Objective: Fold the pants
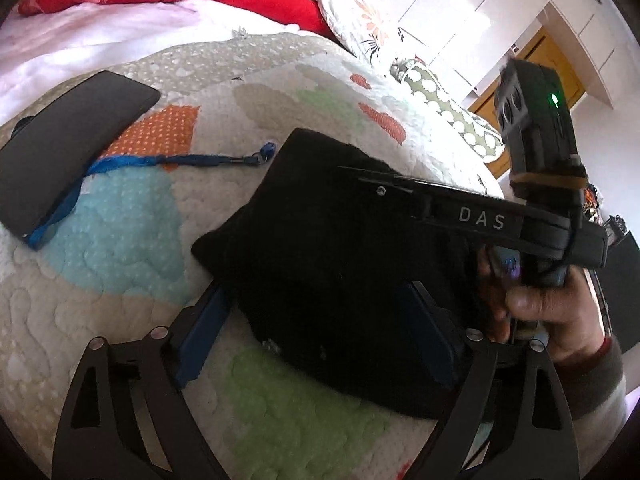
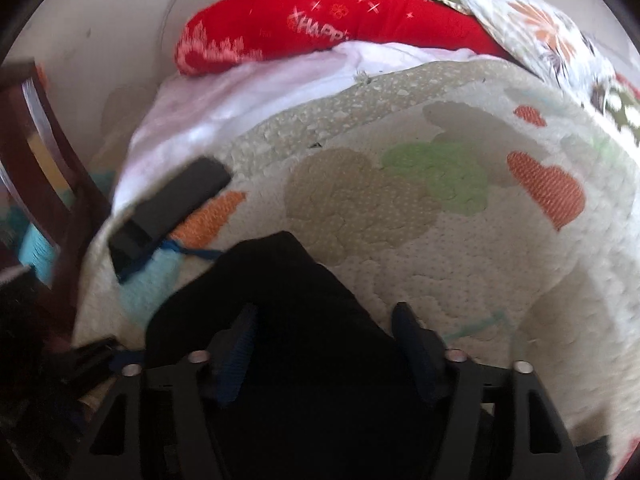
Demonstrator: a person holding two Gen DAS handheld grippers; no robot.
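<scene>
- Pants (image 1: pixel 340 280): black, already in a compact folded bundle, lying on the quilt (image 1: pixel 120 272) near the bed's front edge.
- Left gripper (image 1: pixel 316 332): fingers spread wide w/ the bundle's near edge between them. Blue pads (image 1: pixel 204 336) sit at the cloth's sides, not pinching. Looks placed to straddle the edge, maybe to pat or square it up.
- Right gripper (image 2: pixel 324 344): also spread, fingers apart over black cloth; nothing clamped that I can see. Seen from the left cam, it reaches across the top of the bundle, prob. to hold the fold flat.
- Right hand (image 1: pixel 552 312) wraps the handle, sleeve cuff visible.
- Judgement: fold seems nearly done; what's left is prob. smoothing or a last tuck. Loose cloth could spring open if let go too quick.
- Phone (image 1: pixel 68 152): dark slab, well apart from the pants, to the left, lying on a blue cord (image 1: pixel 160 162) that trails toward the bundle but stops short of it.
- Red pillow (image 2: pixel 328 24) & flowered pillow (image 2: pixel 532 28) at the head of the bed, out of the way.
</scene>
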